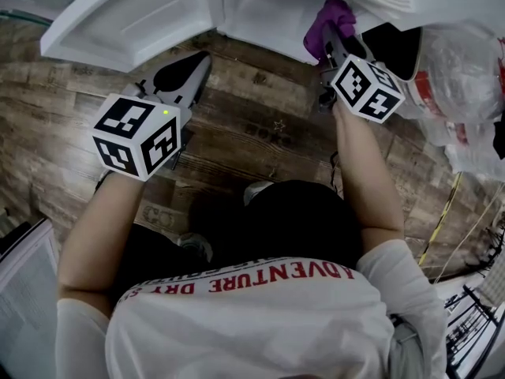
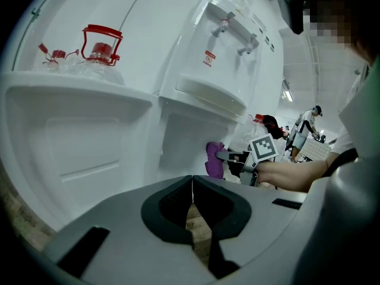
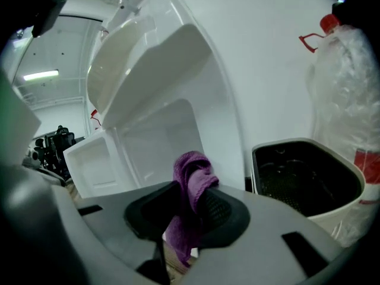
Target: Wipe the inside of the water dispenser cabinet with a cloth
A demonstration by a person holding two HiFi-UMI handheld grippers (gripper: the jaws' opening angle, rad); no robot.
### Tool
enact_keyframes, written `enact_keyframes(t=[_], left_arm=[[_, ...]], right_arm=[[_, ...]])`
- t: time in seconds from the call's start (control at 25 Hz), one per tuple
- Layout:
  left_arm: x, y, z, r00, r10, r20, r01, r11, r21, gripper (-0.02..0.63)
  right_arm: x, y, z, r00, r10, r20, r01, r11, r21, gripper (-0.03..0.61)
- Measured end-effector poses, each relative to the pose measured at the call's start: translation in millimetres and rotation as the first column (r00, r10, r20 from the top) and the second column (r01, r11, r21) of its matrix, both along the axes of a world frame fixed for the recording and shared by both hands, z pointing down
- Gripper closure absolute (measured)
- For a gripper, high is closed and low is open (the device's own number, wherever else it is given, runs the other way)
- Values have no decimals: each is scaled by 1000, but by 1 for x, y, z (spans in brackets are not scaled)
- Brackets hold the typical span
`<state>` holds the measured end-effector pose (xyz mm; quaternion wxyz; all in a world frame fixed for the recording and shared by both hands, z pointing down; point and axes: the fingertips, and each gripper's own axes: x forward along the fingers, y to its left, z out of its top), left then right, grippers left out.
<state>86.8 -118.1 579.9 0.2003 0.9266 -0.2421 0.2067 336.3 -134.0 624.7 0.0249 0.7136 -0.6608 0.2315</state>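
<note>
The white water dispenser [image 2: 225,58] stands with its lower cabinet [image 2: 181,150] open and its door [image 1: 130,14] swung out to the left. My right gripper [image 1: 334,36] is shut on a purple cloth [image 1: 329,14] right at the cabinet's opening. In the right gripper view the cloth [image 3: 191,186] hangs bunched between the jaws of the right gripper [image 3: 189,205], facing the white cabinet interior [image 3: 160,129]. My left gripper [image 1: 200,61] hovers over the floor below the door, shut and empty. In its own view the left gripper [image 2: 191,187] looks at the cloth [image 2: 214,158].
A black basin with a white rim [image 3: 306,177] sits right of the cabinet. Beside it stands a plastic-wrapped bottle with a red cap [image 3: 347,94]. Wooden floor [image 1: 260,125] lies under both arms. Another red-capped bottle [image 2: 101,47] shows above the door. Cables [image 1: 451,212] run at the right.
</note>
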Motion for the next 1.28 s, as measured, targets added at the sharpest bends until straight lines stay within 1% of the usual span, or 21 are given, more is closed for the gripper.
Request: enact_keyframes(t=[0.24,0.4,0.6,0.84,1.12,1.28], left_arm=[[6,1,-2,1000,8,-3,-8,1000,0,586],[5,0,-2,1000,3,-4,-3,1000,-1,586],[3,-1,0,1000,-3,-4,3,1000,-4,586],[2,0,2,1000,-7,-7,7,1000,-5,586],[-2,0,3,1000,-16,-9,16,1000,-2,586],[-6,0,4,1000,-23,-9,23,1000,-3,586]], right_arm=[[0,-2,-38,1000,-4,12,3,997,83,476],[1,-2,-55,999,-4,38,-1,993,121,476],[-1,-2,-75,1000,-11,-18,14,985,173,476],[-4,-1,-80,1000,-6,-27,11,982,189,476],[-15,-6,-84,999,-32,-36,38,978,206,476],[-33,-15,-85,996,-76,-50,85,973,214,476]])
